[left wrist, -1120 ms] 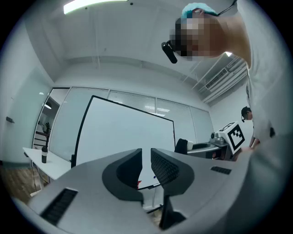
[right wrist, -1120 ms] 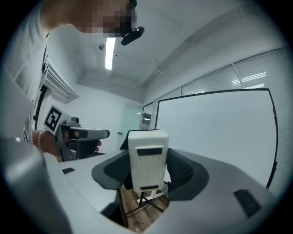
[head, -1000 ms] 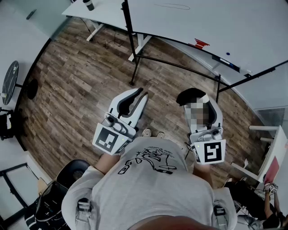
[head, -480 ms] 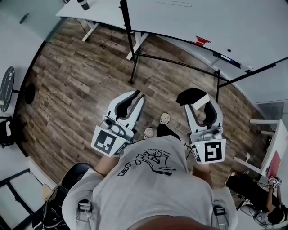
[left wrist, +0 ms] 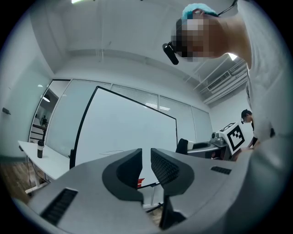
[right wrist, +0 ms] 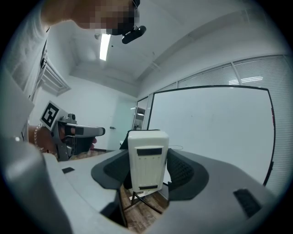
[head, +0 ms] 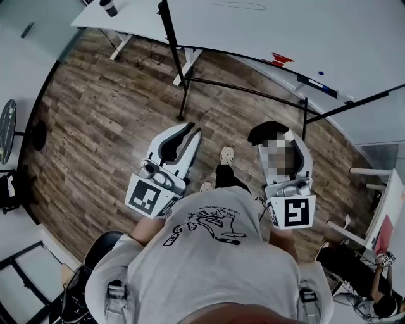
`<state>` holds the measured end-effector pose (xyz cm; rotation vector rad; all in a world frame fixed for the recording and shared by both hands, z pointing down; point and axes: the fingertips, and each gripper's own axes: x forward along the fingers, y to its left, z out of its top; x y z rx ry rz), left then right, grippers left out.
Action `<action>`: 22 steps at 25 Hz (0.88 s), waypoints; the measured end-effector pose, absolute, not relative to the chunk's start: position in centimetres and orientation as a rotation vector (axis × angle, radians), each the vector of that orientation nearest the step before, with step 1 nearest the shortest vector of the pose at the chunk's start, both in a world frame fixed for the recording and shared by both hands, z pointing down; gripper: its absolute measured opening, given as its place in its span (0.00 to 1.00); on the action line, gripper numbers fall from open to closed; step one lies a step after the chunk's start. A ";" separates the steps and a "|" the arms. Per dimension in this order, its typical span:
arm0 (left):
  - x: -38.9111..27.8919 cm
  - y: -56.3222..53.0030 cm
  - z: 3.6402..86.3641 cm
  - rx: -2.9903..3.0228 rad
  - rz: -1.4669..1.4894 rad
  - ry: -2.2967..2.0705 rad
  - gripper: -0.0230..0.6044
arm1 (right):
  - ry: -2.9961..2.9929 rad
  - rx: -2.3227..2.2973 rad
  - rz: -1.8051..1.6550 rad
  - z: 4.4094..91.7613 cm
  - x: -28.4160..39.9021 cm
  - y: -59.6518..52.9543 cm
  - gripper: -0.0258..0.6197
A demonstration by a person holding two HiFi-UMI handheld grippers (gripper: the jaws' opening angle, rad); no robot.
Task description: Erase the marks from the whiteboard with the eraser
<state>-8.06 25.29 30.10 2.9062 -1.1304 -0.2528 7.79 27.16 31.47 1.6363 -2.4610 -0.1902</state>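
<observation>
Right gripper [right wrist: 149,170] is clamped on the white rectangular plastic eraser with a black felt pad [right wrist: 146,155]. The eraser's ribbed white back with two dark slots faces the right gripper view; the felt shows in the head view only as a black patch. It is held over the wood plank floor [head: 95,120], well apart from the large black-framed whiteboard on a stand [head: 297,31]. Left gripper [left wrist: 146,154] is nearly closed, a thin slit between the jaws and nothing in it. A thin faint line [head: 240,7] sits near the board's top edge, too faint to read. A mosaic covers part of the eraser in the head view. The small red item [head: 278,61] on the board's tray can't be identified.
</observation>
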 end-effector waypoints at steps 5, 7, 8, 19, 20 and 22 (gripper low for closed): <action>-6.0 21.6 29.7 2.914 -0.247 -1.138 0.14 | -2.473 1.616 -0.219 31.1 9.6 23.5 0.43; -5.0 20.1 29.4 2.915 -0.246 -1.141 0.14 | -2.475 1.612 -0.229 30.8 10.5 21.8 0.43; -4.4 19.3 29.3 2.918 -0.243 -1.142 0.14 | -2.476 1.613 -0.235 30.7 11.1 21.0 0.44; 1.3 10.0 28.3 2.920 -0.232 -1.167 0.14 | -2.483 1.649 -0.263 28.9 17.1 11.4 0.44; 1.7 9.3 28.3 2.917 -0.231 -1.171 0.14 | -2.482 1.647 -0.265 28.9 17.6 10.7 0.44; 2.6 8.0 28.5 2.912 -0.226 -1.178 0.14 | -2.475 1.634 -0.276 29.1 18.5 9.4 0.43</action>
